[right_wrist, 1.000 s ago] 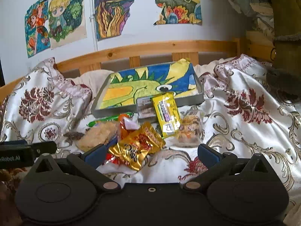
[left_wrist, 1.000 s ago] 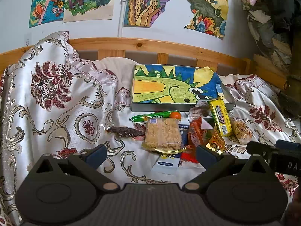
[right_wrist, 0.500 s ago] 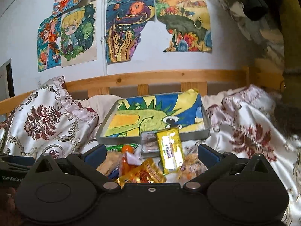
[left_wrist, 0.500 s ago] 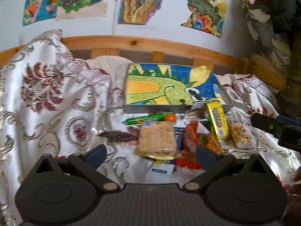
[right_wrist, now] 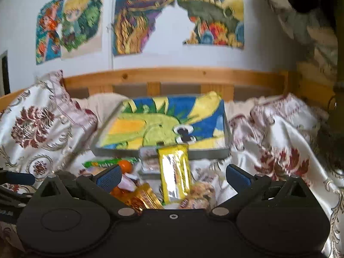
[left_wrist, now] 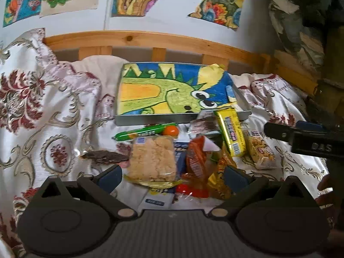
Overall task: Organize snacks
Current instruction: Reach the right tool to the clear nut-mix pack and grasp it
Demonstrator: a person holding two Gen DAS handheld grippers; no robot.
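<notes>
Floral satin bedding (left_wrist: 53, 116) covers a bed with a wooden rail (left_wrist: 150, 40) along the far side, and colourful drawings (right_wrist: 146, 17) hang on the white wall behind it. Far on the bedding lies a grey tray (left_wrist: 178, 119) lined with a green dinosaur picture (left_wrist: 172, 90). The snacks are heaped just near of the tray's front wall. A green sausage stick (left_wrist: 139, 132) and a small orange ball (left_wrist: 170, 130) lie closest to that wall. A clear pack of rice crisps (left_wrist: 152, 159) sits in the middle, with a dark jerky strip (left_wrist: 103, 158) to its left. To its right come an orange pouch (left_wrist: 196, 159) and a gold crinkled bag (left_wrist: 221, 172). A yellow bar (left_wrist: 231, 135) leans across the tray's front edge, over a small pale packet (left_wrist: 204, 125), and a clear cereal bar (left_wrist: 260, 150) lies furthest right. A white and blue card (left_wrist: 159, 200) pokes out under the heap; its print is too blurred to read.

The left gripper (left_wrist: 172, 175) hovers near the rice crisps with its jaws spread wide and nothing between them. The right gripper (right_wrist: 172, 175) also stands wide and bare, over the gold bag and yellow bar. In the left wrist view the right gripper's black body enters from the right and bears white letters that seem to read "DAS". The right wrist view is motion-blurred.
</notes>
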